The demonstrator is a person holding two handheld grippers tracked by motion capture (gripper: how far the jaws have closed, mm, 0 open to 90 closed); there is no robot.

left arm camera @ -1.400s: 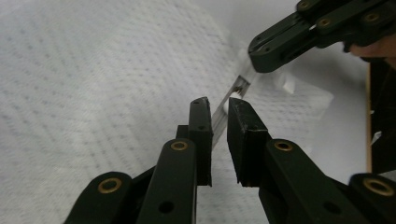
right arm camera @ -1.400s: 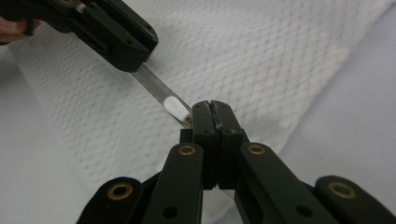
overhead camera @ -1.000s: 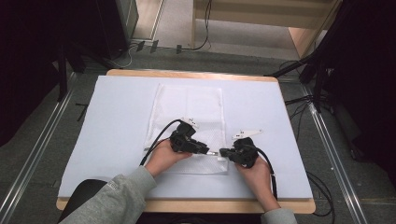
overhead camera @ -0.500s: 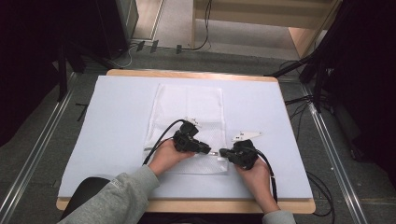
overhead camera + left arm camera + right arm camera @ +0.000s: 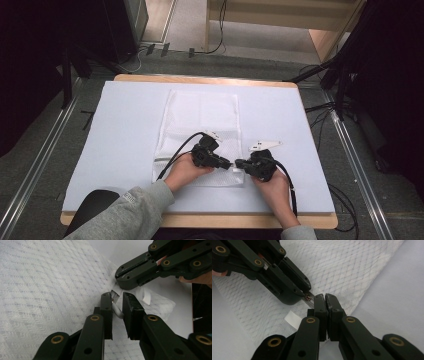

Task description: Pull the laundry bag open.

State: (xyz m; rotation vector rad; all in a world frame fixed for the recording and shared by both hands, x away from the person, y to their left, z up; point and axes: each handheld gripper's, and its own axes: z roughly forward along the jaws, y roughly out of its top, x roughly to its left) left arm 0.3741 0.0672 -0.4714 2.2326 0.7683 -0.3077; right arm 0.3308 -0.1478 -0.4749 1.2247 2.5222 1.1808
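A white mesh bag (image 5: 200, 120) lies flat on the pale table cover (image 5: 125, 125). Both grippers meet at its near right corner. My left gripper (image 5: 231, 164) (image 5: 117, 298) has just been closing. Its jaws stand a narrow gap apart, with the small metal zipper pull (image 5: 114, 295) (image 5: 309, 298) and a white ribbon loop between them. My right gripper (image 5: 239, 163) (image 5: 325, 296) is shut on the bag's edge right beside the pull. In the left gripper view the right gripper (image 5: 119, 277) pinches the fabric. A white ribbon tab (image 5: 291, 318) sticks out of the bag's hem.
The wooden table edge (image 5: 200, 220) runs along the front. Cables (image 5: 175, 155) trail from both grippers over the bag and cover. A dark round seat (image 5: 95, 205) shows at the near left. Metal rails and floor cables flank the table.
My left gripper has edged a little to the right, up against the right gripper's tip. The right gripper has stayed put.
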